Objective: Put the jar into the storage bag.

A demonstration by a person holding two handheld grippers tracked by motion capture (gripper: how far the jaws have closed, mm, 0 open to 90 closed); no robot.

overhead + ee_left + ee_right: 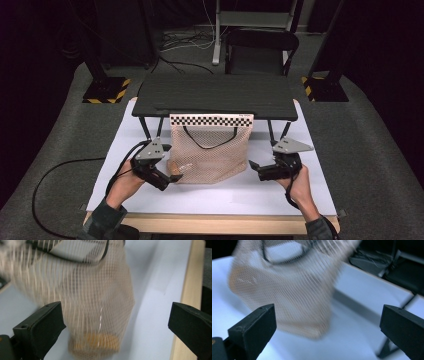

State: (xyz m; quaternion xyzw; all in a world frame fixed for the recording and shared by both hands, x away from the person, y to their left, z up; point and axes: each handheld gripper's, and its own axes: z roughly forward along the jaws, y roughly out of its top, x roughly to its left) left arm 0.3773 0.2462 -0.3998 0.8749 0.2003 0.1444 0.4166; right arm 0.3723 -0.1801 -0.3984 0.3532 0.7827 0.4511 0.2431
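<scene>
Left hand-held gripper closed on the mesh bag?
No. In the left gripper view the left hand-held gripper has its jaws spread wide, and the mesh bag hangs between them ungripped.

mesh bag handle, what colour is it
Black, on the beige mesh bag; the handle shows best in the high view.

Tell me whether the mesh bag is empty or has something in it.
Not empty: the mesh bag holds an orange item low at its bottom corner, seen through the netting. What it is, cannot tell.

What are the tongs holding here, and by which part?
Nothing. Left tongs and right tongs both stand open, flanking the hanging mesh bag without gripping it.
</scene>
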